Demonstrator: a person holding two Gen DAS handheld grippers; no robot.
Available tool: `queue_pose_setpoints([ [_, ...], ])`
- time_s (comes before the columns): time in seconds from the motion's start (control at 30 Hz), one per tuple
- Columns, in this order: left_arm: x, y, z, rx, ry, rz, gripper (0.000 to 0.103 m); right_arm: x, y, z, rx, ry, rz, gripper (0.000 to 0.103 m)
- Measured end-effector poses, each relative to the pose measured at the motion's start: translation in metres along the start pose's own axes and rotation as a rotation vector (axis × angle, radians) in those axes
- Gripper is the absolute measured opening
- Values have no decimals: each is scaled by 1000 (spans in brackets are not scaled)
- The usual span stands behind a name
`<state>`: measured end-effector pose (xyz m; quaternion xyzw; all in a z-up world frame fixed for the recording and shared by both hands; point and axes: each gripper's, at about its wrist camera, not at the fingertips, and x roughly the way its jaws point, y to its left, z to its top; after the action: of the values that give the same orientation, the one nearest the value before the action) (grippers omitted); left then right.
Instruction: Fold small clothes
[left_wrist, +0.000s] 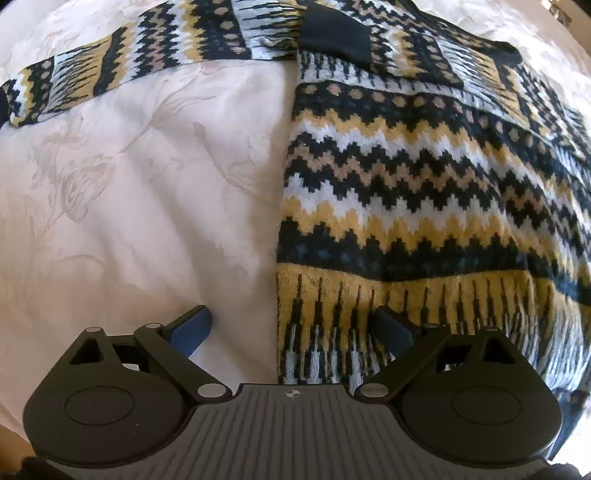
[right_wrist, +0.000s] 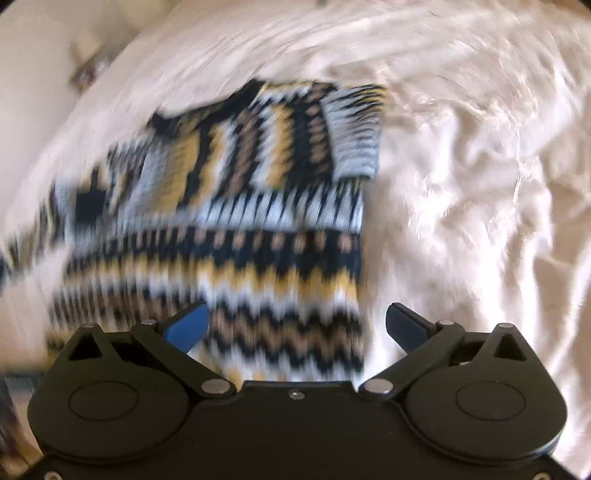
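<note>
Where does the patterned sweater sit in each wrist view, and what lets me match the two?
Left wrist: sweater fills the right half, one sleeve stretched across the top left.
Right wrist: sweater, blurred, lies centre-left.
Shared landmark: the black cuff of the sleeve folded over the body.

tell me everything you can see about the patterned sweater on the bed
The sweater is a knit with zigzag, dot and fringe-like bands in navy, mustard, tan, white and pale blue. It lies flat on a cream floral bedspread. One sleeve stretches out sideways; the other sleeve, with its dark cuff, is folded across the body. The left gripper straddles the sweater's side edge, fingers open; the right gripper, also open, hovers over the opposite edge, that view being blurred.
</note>
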<state>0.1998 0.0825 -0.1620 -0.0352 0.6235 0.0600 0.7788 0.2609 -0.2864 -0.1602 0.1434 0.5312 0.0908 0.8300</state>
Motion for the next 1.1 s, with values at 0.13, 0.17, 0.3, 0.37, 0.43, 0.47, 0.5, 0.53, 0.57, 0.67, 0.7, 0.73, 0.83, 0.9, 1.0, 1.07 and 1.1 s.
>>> queue_pose_setpoints([
  [0.13, -3, 2, 0, 4, -4, -7, 97, 26, -14, 25, 20, 9, -59, 60],
  [0.17, -3, 3, 0, 4, -4, -8, 97, 30, -16, 30, 26, 7, -48, 59],
  [0.3, -4, 7, -5, 0, -9, -9, 97, 44, -22, 44, 67, 33, -14, 13],
  [0.37, -3, 10, -6, -5, -9, -9, 97, 44, -16, 49, 7, 40, -34, 12],
  [0.43, -4, 10, -6, -10, -9, -10, 98, 41, 1, 50, -137, 14, -145, 11],
  [0.47, -1, 7, -4, -10, -11, -9, 98, 40, 3, 51, -176, -2, -192, 11],
  [0.5, 0, 7, -4, -9, -12, -9, 98, 42, 0, 51, -168, 1, -202, 11],
  [0.53, 1, 7, -4, -10, -14, -10, 99, 47, -3, 51, -143, 19, -195, 11],
  [0.57, 2, 9, -3, -16, -15, -13, 101, 50, -3, 51, -136, 23, -193, 12],
  [0.67, 5, 17, -6, -52, -9, -40, 102, 47, 5, 53, -135, -3, -179, 41],
  [0.7, 4, 20, -4, -55, -7, -51, 102, 43, 7, 54, -126, -17, -177, 62],
  [0.73, 1, 22, -3, -60, -9, -62, 102, 36, 11, 54, -119, -38, -164, 77],
  [0.83, -13, 34, -1, -97, -79, -59, 101, 14, 25, 52, -136, -94, -129, 80],
  [0.9, -24, 45, 1, -129, -134, -40, 101, 4, 37, 49, -172, -116, -125, 83],
  [1.0, -38, 72, 9, -178, -205, -4, 101, -5, 59, 47, -206, -128, -77, 86],
  [1.07, -42, 94, 18, -206, -231, 11, 101, -7, 77, 44, -218, -125, -50, 86],
  [1.1, -44, 107, 24, -219, -241, 19, 101, -6, 86, 43, -226, -121, -40, 86],
])
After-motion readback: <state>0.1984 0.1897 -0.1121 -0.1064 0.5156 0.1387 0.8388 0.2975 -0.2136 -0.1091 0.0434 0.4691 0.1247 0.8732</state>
